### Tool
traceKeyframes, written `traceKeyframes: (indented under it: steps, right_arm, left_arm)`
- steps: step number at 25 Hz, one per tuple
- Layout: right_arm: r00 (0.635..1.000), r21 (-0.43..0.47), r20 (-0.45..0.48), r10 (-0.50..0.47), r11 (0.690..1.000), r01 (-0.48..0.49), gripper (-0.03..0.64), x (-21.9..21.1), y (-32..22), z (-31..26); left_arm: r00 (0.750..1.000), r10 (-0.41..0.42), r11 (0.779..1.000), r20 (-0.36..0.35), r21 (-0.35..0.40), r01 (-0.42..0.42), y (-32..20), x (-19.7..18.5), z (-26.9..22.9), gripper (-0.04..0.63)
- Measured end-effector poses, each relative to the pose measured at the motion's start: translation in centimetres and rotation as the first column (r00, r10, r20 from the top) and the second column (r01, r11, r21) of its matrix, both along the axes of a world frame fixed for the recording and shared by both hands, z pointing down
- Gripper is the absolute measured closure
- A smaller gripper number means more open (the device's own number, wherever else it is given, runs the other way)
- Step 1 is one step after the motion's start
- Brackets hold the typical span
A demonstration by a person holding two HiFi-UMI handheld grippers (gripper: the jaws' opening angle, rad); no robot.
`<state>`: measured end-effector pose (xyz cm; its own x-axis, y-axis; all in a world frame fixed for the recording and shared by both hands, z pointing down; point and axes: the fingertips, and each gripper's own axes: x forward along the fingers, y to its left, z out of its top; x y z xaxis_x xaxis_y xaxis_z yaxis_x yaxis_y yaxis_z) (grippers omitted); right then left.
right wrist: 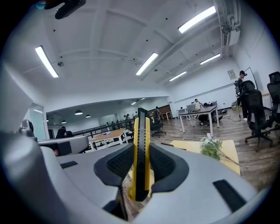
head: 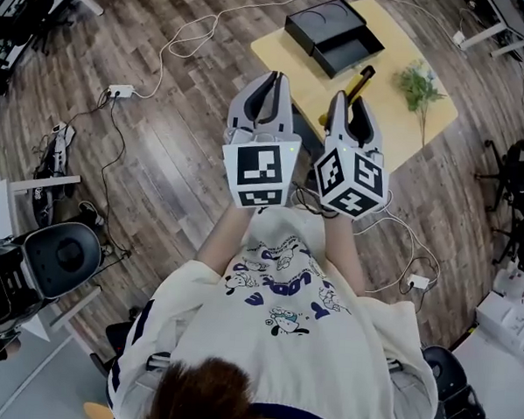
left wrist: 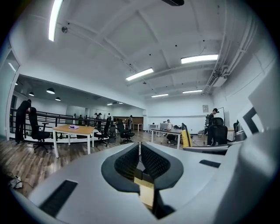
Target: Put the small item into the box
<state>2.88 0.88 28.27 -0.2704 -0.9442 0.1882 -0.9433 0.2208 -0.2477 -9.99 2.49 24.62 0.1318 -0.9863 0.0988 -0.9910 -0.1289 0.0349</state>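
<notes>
Your right tongs point(right wrist: 141, 151) clamp the utility knife point(right wrist: 140, 127) edge-on, so it looks set to drop in lengthwise. Your left tongs point(left wrist: 140, 148) are pressed together on nothing, riding idle alongside. The open black box point(head: 334, 31) waits ahead on the tabletop point(head: 393, 53), well apart from the knife.

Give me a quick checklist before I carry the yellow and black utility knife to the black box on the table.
1. Right gripper clamped on yellow-and-black utility knife: ok.
2. Left gripper shut, nothing between its jaws: ok.
3. Black rectangular box open on the pale wooden table: ok.
4. Green leafy sprig lies apart from the box: ok.
5. Knife blade retracted: cannot tell.
</notes>
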Motion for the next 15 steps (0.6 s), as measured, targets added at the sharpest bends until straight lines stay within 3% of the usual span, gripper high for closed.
traceKeyframes:
  steps: [15]
  right_arm:
    - [0.998,-0.07,0.002,0.068,0.995,-0.067,0.492,-0.9,-6.6,2.3]
  left_arm:
    - [0.999,0.029,0.998,-0.023,-0.061,-0.03,-6.6,-2.2,2.5,0.568]
